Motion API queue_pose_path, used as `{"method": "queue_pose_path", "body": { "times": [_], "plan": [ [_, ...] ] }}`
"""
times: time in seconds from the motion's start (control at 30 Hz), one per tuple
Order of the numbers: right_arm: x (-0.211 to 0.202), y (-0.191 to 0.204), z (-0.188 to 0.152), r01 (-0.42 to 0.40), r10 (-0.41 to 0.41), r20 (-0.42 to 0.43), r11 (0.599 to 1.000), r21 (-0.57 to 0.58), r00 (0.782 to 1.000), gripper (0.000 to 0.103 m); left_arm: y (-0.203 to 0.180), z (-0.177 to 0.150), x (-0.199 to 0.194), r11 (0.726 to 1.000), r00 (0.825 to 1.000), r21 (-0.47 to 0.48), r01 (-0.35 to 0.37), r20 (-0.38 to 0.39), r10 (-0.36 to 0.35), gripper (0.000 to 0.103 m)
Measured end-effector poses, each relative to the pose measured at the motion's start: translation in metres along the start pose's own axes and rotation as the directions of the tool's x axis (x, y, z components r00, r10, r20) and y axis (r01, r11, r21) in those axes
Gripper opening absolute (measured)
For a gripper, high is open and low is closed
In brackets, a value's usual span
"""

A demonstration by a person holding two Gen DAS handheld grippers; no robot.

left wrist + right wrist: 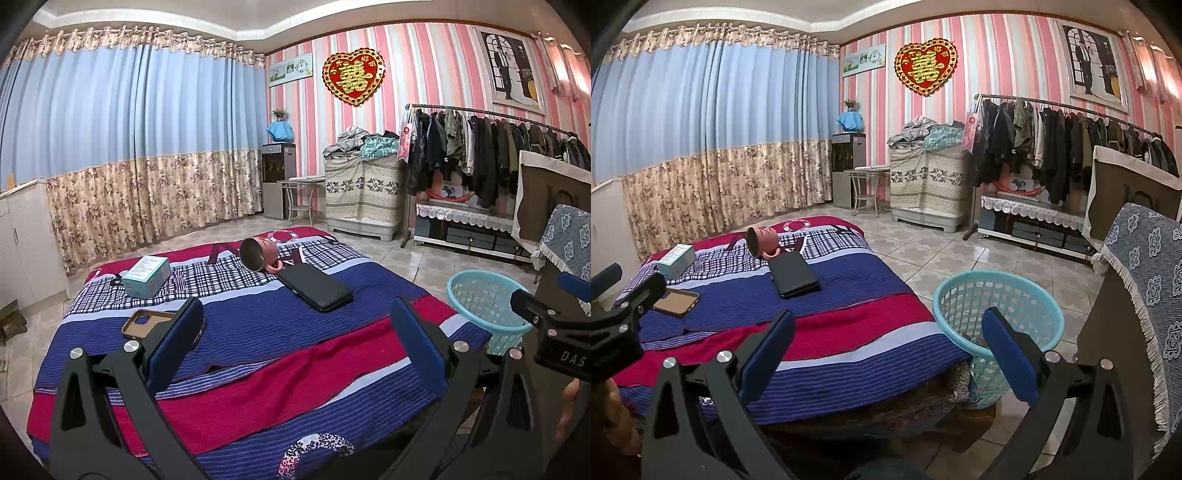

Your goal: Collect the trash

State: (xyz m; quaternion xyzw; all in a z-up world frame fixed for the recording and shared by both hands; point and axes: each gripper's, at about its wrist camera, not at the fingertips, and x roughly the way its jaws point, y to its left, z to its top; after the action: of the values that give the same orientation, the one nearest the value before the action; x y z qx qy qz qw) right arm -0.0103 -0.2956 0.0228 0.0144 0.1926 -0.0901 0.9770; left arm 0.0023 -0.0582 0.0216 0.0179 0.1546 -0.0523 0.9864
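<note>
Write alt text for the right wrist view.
An open right gripper hovers over a bed covered in a red, blue and plaid blanket, with a turquoise basket on the floor beside it. On the bed lie a tipped pink mug, a black case, a small box and a phone case.

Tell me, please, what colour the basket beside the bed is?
Light turquoise basket, clearest in the right wrist view.

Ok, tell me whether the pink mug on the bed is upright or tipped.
Tipped: the pink mug lies on its side on the bedspread, its mouth facing the camera.
</note>
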Motion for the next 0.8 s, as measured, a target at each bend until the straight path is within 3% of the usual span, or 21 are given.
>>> {"method": "queue_pose_path", "body": {
  "times": [0.8],
  "plan": [
    [0.0009, 0.0019, -0.0012, -0.003, 0.003, 0.001, 1.000, 0.004, 1.000, 0.099, 0.0007, 0.0008, -0.0001, 1.000, 1.000, 0.003, -0.001, 0.000, 0.001, 0.098]
  ]
}}
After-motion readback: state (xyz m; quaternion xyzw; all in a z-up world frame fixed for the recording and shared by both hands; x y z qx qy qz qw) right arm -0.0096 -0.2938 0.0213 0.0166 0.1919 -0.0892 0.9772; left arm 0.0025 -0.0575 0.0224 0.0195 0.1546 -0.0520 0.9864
